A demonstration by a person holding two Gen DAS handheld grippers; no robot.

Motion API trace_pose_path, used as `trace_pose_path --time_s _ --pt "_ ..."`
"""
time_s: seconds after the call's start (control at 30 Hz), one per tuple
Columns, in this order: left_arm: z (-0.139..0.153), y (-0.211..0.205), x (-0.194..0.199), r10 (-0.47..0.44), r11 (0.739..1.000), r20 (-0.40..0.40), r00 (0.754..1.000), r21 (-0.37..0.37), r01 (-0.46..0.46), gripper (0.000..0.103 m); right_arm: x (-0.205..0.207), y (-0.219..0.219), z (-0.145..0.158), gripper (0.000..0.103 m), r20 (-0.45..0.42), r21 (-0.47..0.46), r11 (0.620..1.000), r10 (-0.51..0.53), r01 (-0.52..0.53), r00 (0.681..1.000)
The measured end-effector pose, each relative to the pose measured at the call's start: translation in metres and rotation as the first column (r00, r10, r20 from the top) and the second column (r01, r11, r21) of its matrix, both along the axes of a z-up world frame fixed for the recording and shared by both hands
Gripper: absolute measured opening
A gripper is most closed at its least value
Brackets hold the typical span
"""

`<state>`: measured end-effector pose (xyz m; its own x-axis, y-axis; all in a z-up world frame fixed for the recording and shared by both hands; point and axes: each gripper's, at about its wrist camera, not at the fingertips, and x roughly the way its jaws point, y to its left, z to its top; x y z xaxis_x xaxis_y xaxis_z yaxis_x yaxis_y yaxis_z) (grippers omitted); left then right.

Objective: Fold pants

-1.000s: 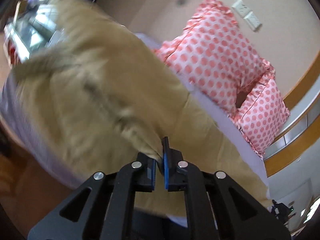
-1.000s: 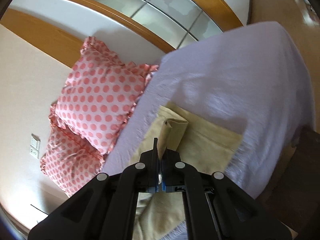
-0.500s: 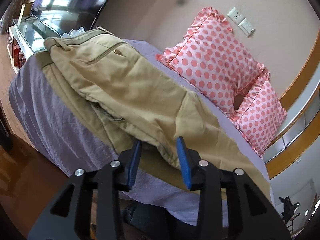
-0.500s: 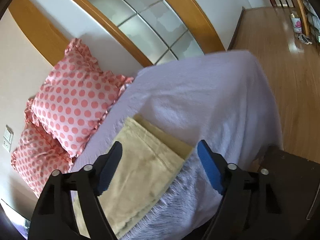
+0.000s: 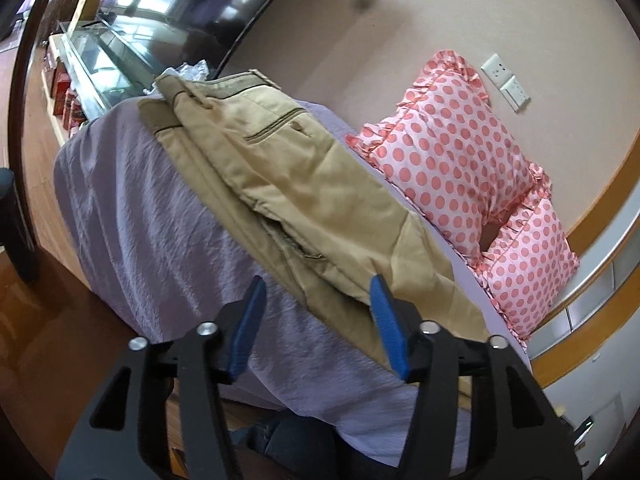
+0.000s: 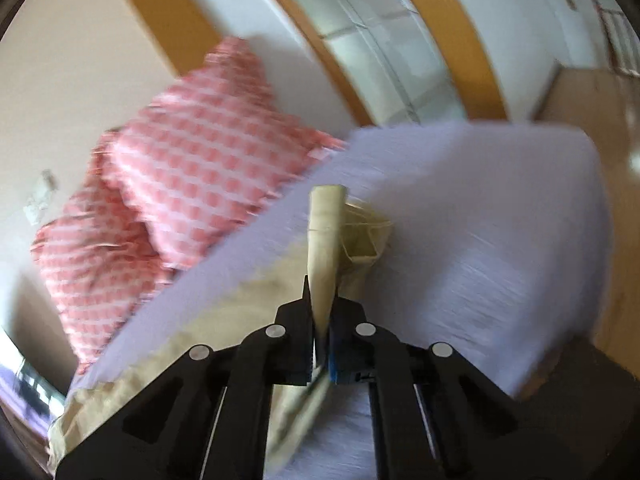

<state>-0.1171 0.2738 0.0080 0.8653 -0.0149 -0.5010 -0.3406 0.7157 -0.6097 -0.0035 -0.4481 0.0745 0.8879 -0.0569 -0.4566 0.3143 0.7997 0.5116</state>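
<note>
Tan khaki pants [image 5: 304, 200] lie folded lengthwise on a lavender bed cover [image 5: 140, 220], waistband at the far end with a back pocket showing. My left gripper [image 5: 316, 320] is open and empty, jaws wide apart just in front of the near edge of the pants. In the blurred right wrist view, my right gripper [image 6: 320, 312] is shut on the leg end of the pants [image 6: 324, 240], with the cuff standing up between the fingers above the bed cover [image 6: 480, 220].
Two pink polka-dot pillows [image 5: 448, 156] lean against the wall behind the pants, also in the right wrist view [image 6: 192, 168]. A glass cabinet [image 5: 100, 64] and a dark TV screen stand beyond the bed. Wooden floor [image 5: 48, 332] borders the bed.
My left gripper let go of the pants, opened wider and drew back. My right gripper, open half a second ago, has shut on the leg end and lifted it.
</note>
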Motion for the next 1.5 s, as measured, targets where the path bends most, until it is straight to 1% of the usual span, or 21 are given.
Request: trace_pose_path --time_s 0.07,0.17,0.27,0.33,0.37,0.4,0.43,0.47,0.5,0.57,0.63,0.8,0.93,1.03,1.17,1.23,1.33,1.4,1.43,1.47,1.5 --pt "-0.002 0.001 -0.003 0.022 1.0 0.0 1.0 -0.011 -0.022 0.073 0.015 0.028 0.025 0.006 0.062 -0.026 0.995 0.103 -0.102 0.993" --pt "-0.003 0.002 -0.008 0.044 0.999 0.007 0.999 -0.022 -0.044 0.079 0.041 0.104 0.058 0.005 0.153 -0.067 0.937 0.35 -0.344 0.924" --pt "-0.004 0.0 -0.01 0.037 0.999 0.018 0.999 -0.026 -0.037 0.082 0.056 0.203 0.068 0.005 0.169 -0.105 0.785 0.619 -0.61 0.767" --pt "-0.002 -0.004 -0.011 0.025 1.0 0.023 0.999 -0.006 -0.025 0.085 0.061 0.277 0.053 0.006 0.062 -0.132 0.622 0.783 -0.772 0.62" --pt "-0.001 -0.006 -0.01 0.015 1.0 0.024 1.0 0.003 -0.015 0.086 0.06 0.32 0.037 0.01 -0.06 -0.145 0.517 0.846 -0.844 0.529" --pt "0.001 -0.008 -0.009 -0.002 1.0 0.025 1.0 0.016 0.001 0.086 0.058 0.34 0.026 0.017 -0.132 -0.15 0.458 0.869 -0.876 0.477" --pt "0.002 -0.009 -0.01 -0.011 1.0 0.03 0.999 0.025 0.01 0.087 0.052 0.357 0.016 0.023 -0.195 -0.161 0.416 0.876 -0.895 0.442" --pt "0.003 -0.009 -0.01 -0.02 0.999 0.037 0.999 0.031 0.019 0.091 0.046 0.366 0.01 0.042 -0.229 -0.172 0.393 0.876 -0.903 0.424" --pt "0.003 -0.009 -0.009 -0.035 0.999 0.042 0.998 0.04 0.033 0.092 0.037 0.369 0.009 0.068 -0.224 -0.177 0.38 0.883 -0.908 0.413" --pt "0.002 -0.009 -0.004 -0.061 0.997 0.035 0.998 0.044 0.059 0.094 0.026 0.361 0.016 0.09 -0.171 -0.187 0.381 0.895 -0.906 0.411" --pt "0.0 -0.01 0.004 -0.085 0.996 0.027 0.996 0.028 0.084 0.094 0.015 0.345 0.029 0.09 -0.105 -0.208 0.403 0.897 -0.891 0.43" --pt "-0.003 -0.011 0.026 -0.097 0.995 0.002 0.995 -0.003 0.097 0.094 0.031 0.334 0.034 0.092 -0.084 -0.165 0.457 0.876 -0.874 0.474" --pt "0.001 -0.006 0.039 -0.09 0.996 -0.007 0.996 -0.021 0.09 0.092 0.036 0.338 0.021 0.092 -0.109 -0.116 0.452 0.879 -0.884 0.464" --pt "0.017 0.003 0.04 -0.056 0.998 0.03 0.998 -0.005 0.056 0.092 0.035 0.34 0.015 0.094 -0.12 -0.1 0.447 0.882 -0.889 0.456" --pt "0.029 0.031 0.048 0.033 0.999 0.017 0.999 -0.001 -0.033 0.092 0.037 0.339 0.01 0.095 -0.119 -0.078 0.452 0.88 -0.888 0.459" --pt "0.028 0.052 0.05 0.099 0.994 -0.006 0.995 -0.034 -0.099 0.091 0.038 0.336 0.008 0.095 -0.116 -0.058 0.459 0.879 -0.887 0.462" --pt "0.026 0.085 0.052 0.179 0.978 0.01 0.984 -0.11 -0.177 0.082 0.039 0.333 0.006 0.095 -0.11 -0.047 0.465 0.878 -0.884 0.467" --pt "0.023 0.1 0.054 0.214 0.968 -0.005 0.977 -0.137 -0.213 0.07 0.038 0.331 0.005 0.095 -0.106 -0.041 0.465 0.878 -0.884 0.467" --pt "0.018 0.108 0.058 0.211 0.963 -0.006 0.977 -0.172 -0.209 0.055 0.038 0.33 0.005 0.095 -0.103 -0.038 0.465 0.879 -0.884 0.466" --pt "0.016 0.111 0.058 0.212 0.96 -0.009 0.977 -0.187 -0.21 0.03 0.038 0.329 0.005 0.095 -0.098 -0.034 0.465 0.879 -0.885 0.466" --pt "0.016 0.112 0.061 0.21 0.962 -0.018 0.977 -0.174 -0.21 0.021 0.037 0.328 0.005 0.095 -0.095 -0.033 0.465 0.88 -0.885 0.466"
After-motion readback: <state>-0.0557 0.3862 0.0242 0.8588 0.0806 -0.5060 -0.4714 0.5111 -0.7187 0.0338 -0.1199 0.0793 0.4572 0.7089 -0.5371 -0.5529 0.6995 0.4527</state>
